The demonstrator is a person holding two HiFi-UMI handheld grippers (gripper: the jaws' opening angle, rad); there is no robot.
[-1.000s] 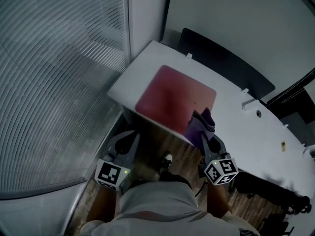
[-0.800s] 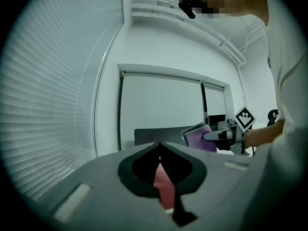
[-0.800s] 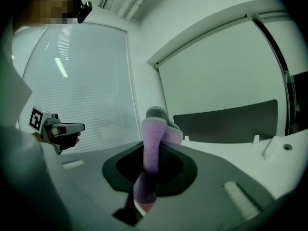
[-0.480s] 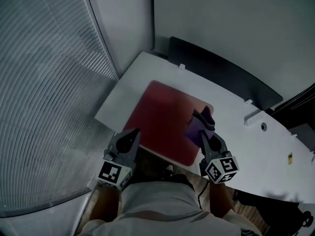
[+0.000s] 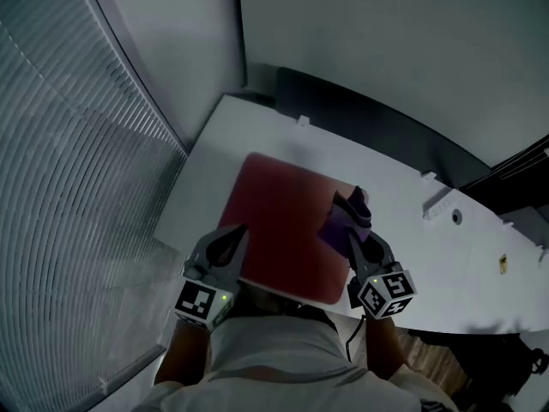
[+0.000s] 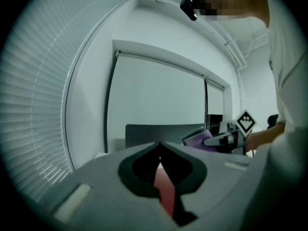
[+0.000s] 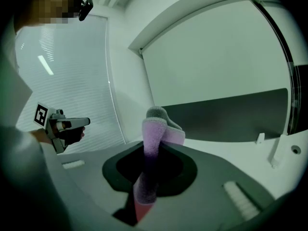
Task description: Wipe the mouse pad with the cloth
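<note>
Grips a folded purple cloth (image 7: 153, 143) in the right claw (image 5: 354, 237), clenched on its lower part, with the upper fold standing up past the tips. Holds that cloth over the right side of a red mouse pad (image 5: 279, 221), close to the pad's right edge; cannot tell whether cloth and pad touch. Shows a strip of red under the cloth in the right gripper view. Carries the right marker cube (image 5: 386, 293) at the claw's back end, nearest the body.

Holds the left claw (image 6: 160, 147) clenched on nothing, tips met, with a sliver of the red pad showing through the gap beneath them. Hovers at or on the pad's near left edge in the head view, well apart from the right claw, with the left marker cube (image 5: 200, 302) toward the body.

Lies flat, that pad, on a white table (image 5: 429, 256), near the table's left end. Has a dark low panel (image 5: 369, 123) along the table's far side, a small round hole (image 5: 455, 217) in the top to the right of the cloth, and a pale wall behind. Shows slatted blinds (image 5: 69, 187) at the left, beside the table's end. Takes in a light shirt (image 5: 274, 359) at the bottom of the head view, between the two arms.
</note>
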